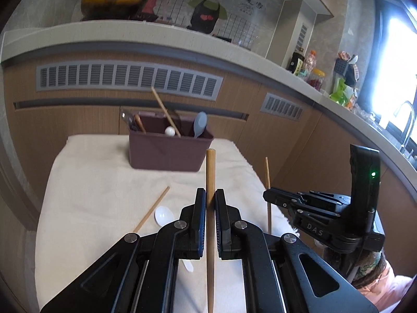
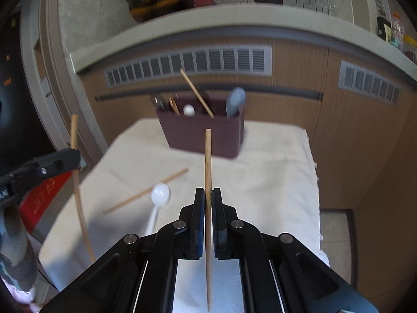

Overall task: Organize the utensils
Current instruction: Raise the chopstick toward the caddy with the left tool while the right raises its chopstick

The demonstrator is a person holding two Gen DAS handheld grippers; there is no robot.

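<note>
My left gripper (image 1: 210, 195) is shut on a wooden chopstick (image 1: 210, 172), held upright above the table's near side. My right gripper (image 2: 208, 195) is shut on a second wooden chopstick (image 2: 208, 156), also upright; it shows at the right of the left wrist view (image 1: 267, 182). A maroon utensil holder (image 1: 169, 151) stands at the table's far end with a chopstick, a blue-grey spoon (image 1: 200, 124), a white spoon and metal utensils in it. One chopstick (image 1: 152, 208) and a white plastic spoon (image 1: 163, 215) lie loose on the cloth.
The table has a cream cloth (image 1: 104, 182) over it, with edges left, right and far. Wooden cabinets (image 1: 78, 120) with vents stand just behind. The countertop above carries pots, bottles and jars. The right gripper body (image 1: 325, 216) hangs off the table's right edge.
</note>
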